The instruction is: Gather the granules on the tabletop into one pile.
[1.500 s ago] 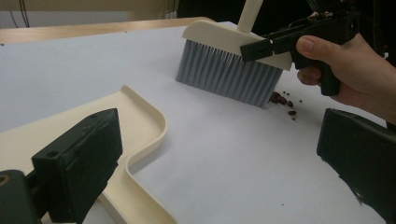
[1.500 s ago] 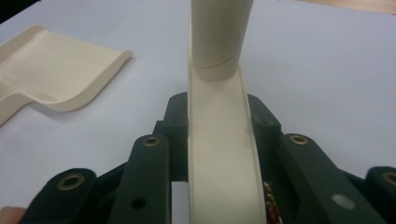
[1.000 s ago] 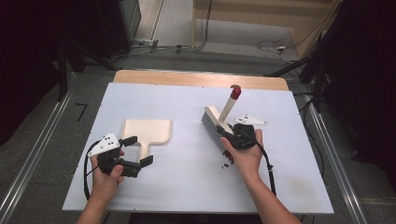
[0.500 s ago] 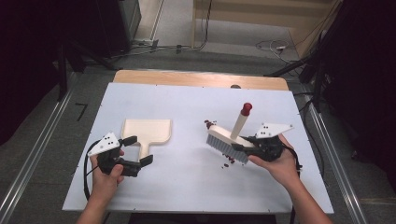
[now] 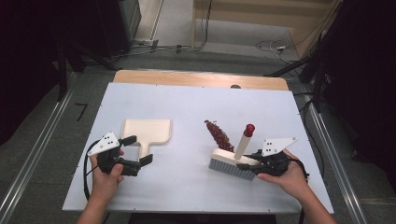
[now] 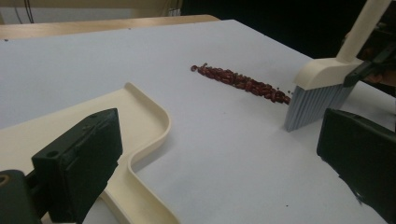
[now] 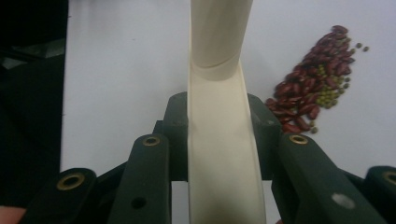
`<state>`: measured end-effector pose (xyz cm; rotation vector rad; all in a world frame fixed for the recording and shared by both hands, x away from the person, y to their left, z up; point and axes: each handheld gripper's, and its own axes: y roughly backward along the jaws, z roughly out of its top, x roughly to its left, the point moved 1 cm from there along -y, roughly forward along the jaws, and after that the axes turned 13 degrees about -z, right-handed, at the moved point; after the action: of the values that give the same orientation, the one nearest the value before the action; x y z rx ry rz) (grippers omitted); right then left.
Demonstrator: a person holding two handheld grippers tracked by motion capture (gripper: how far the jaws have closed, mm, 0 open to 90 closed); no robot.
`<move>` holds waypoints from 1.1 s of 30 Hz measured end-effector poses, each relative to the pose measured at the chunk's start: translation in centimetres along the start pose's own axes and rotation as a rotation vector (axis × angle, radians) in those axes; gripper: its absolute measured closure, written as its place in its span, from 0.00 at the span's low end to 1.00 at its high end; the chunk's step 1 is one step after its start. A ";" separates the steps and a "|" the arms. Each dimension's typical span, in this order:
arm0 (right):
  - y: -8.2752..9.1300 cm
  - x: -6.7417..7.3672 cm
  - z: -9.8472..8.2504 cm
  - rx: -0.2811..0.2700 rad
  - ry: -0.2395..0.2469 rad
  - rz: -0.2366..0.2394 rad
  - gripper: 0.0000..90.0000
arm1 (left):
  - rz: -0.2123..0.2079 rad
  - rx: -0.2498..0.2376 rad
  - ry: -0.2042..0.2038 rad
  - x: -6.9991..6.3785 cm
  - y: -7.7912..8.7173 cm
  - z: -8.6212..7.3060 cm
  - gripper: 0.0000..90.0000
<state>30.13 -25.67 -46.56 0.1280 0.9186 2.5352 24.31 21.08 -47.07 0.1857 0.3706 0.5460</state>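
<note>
The brush (image 5: 232,162) is clamped by its cream back in the right tongs (image 5: 247,164), bristles down on the white desk (image 5: 187,100) and red-tipped handle tilted upward, so that the line of red beans (image 5: 219,134) just beyond it can be swept. The dustpan (image 5: 145,131) lies flat, well apart from the beans, its handle between the spread jaws of the left tongs (image 5: 133,150), which are open and not pressed on it; a steadying hold seems prepared. Bare desk lies between beans and pan, nothing in the way. A few small green beans are mixed into the pile
</note>
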 end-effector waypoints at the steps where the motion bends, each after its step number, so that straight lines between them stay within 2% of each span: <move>1: -0.2 -0.4 0.0 -0.002 -0.001 -0.005 0.73 | -0.001 -0.001 -0.001 0.0 0.0 0.0 0.01; 18: -2.8 -4.1 1.3 -0.014 0.034 -0.043 0.72 | -0.001 -0.003 0.000 0.0 0.0 0.0 0.01; 33: -4.8 -6.1 2.7 -0.013 0.040 -0.062 0.72 | -0.003 -0.003 0.000 0.0 0.0 0.0 0.01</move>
<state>37.99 -23.46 -47.10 0.0445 0.9074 2.4936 24.31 21.13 -47.10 0.1828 0.3697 0.5438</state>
